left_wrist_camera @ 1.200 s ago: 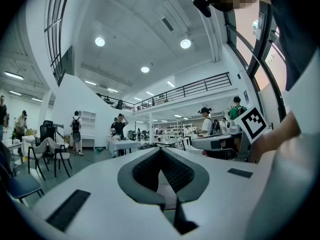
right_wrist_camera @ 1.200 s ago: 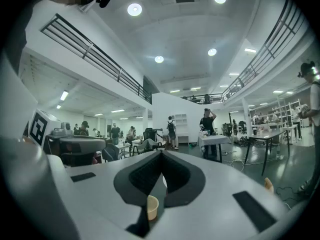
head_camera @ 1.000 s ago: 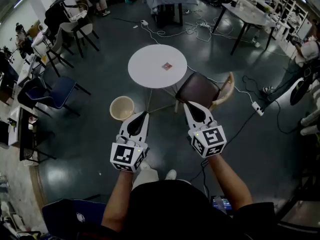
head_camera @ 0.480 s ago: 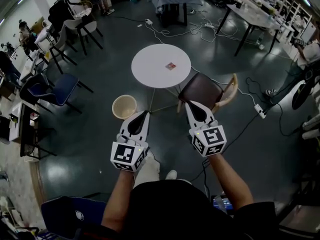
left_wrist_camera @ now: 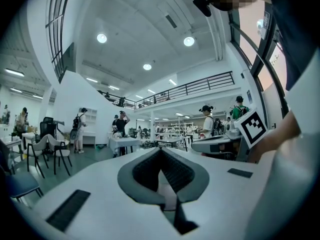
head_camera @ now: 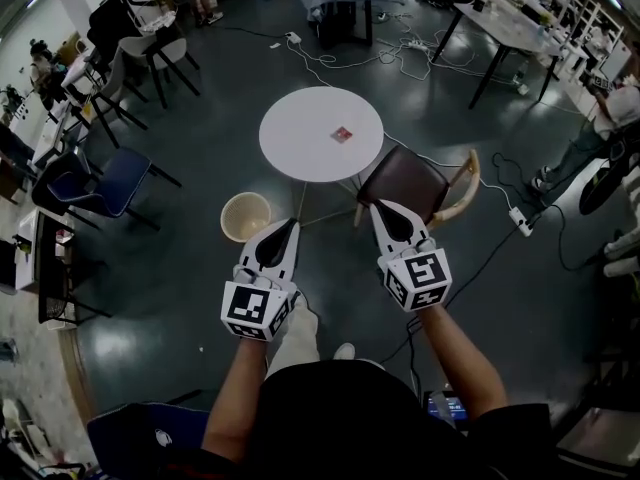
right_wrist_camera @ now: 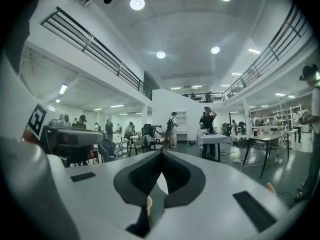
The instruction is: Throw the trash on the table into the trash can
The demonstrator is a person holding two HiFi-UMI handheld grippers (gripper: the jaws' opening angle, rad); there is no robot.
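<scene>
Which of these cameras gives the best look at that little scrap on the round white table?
The head view: it looks down on the scrap, small and reddish, lying on the round table. Both gripper views look level across the room and do not show it.

Table (head_camera: 300, 138) is straight ahead of you, with the trash (head_camera: 342, 134) on its top, right of centre. Bin (head_camera: 245, 217) is on the floor at the table's near left, chair (head_camera: 410, 183) at its near right. Your left gripper (head_camera: 290, 226) is just right of the bin, your right gripper (head_camera: 378, 209) before the chair.
</scene>
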